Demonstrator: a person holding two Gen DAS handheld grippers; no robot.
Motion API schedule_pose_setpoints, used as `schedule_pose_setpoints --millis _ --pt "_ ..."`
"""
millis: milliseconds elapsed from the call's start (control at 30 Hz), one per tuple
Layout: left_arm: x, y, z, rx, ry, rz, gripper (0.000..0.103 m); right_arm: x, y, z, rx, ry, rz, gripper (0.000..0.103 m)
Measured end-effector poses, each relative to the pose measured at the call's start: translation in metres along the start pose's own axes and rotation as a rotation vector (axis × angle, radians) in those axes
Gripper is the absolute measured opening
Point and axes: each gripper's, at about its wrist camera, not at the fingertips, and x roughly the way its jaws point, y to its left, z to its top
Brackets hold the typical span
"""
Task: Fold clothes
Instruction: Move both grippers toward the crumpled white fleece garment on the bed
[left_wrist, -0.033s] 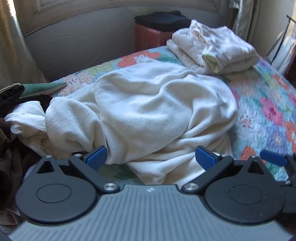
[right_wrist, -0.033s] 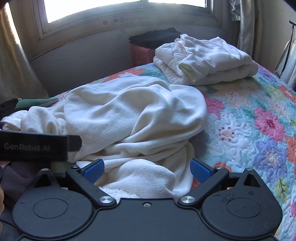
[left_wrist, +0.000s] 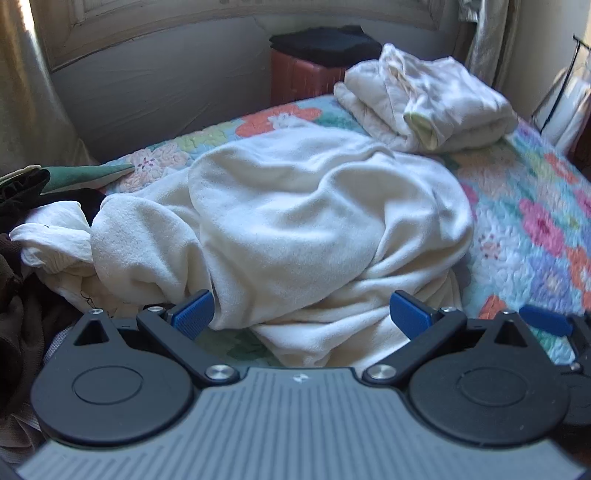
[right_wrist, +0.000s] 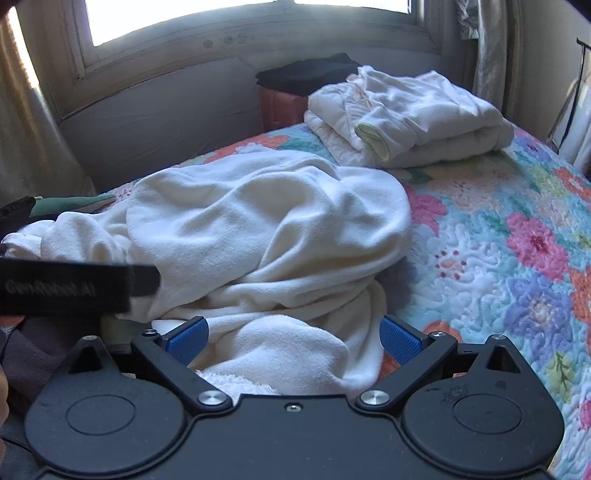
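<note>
Left gripper had its fingers spread wide, gripping nothing; right gripper likewise, wide apart and empty. The crumpled cream garment lay heaped mid-frame on the floral quilt, its near edge between both sets of fingers. Folded white pile sat upper right of frame.

The crumpled fleece garment is cream-white, as is the folded stack behind it. The quilt on the bed is pale turquoise with pink, orange, lilac and white flowers. Black clothes lie on a rust-red box. Each gripper has blue pads on black arms; the left body is ribbed grey.
</note>
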Motion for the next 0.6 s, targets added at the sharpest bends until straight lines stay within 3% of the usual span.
schedule_pose_setpoints --millis 100,200,367,500,600 --pt "0.003 -0.005 0.005 0.014 0.003 -0.036 0.103 -0.001 -0.004 -0.003 0.022 -0.016 0.025 0.101" --pt "-0.011 0.001 -0.002 -0.016 -0.062 -0.061 0.103 -0.002 -0.009 -0.007 0.038 -0.031 0.044 0.101" --pt "-0.016 0.006 -0.011 -0.002 -0.114 -0.073 0.103 -0.004 -0.013 0.003 0.047 0.028 0.053 0.101" --pt "-0.012 0.01 -0.013 -0.022 -0.107 -0.094 0.103 -0.003 -0.007 0.006 0.04 0.036 0.039 0.101" --pt "-0.012 0.017 -0.016 -0.027 -0.133 -0.163 0.103 -0.004 -0.006 0.007 0.041 0.038 0.044 0.101"
